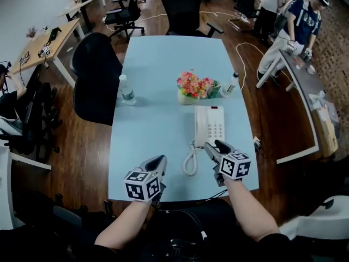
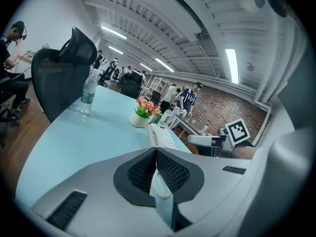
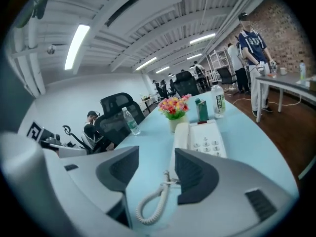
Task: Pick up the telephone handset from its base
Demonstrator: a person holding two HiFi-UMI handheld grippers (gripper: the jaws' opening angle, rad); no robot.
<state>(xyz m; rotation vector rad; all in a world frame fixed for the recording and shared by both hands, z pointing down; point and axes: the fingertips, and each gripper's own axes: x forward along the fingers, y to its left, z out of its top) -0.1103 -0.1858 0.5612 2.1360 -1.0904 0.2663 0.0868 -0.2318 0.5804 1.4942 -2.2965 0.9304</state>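
Right claw [image 3: 157, 154] open, lower centre of frame, handset [image 3: 181, 135] on its base [image 3: 213, 138] just beyond; left claw [image 2: 156, 151] closed, empty.

A pale blue desk [image 1: 163, 81] stands on a wooden floor [image 1: 82, 152]. Near its middle sits a pot of pink and orange flowers [image 1: 192, 87], with a green carton [image 1: 214, 89] and a bottle [image 1: 231, 84] just to its right. A water bottle [image 1: 126, 89] stands upright near the left edge, beside a black office chair [image 1: 97, 75]. People [image 1: 300, 23] stand far right.
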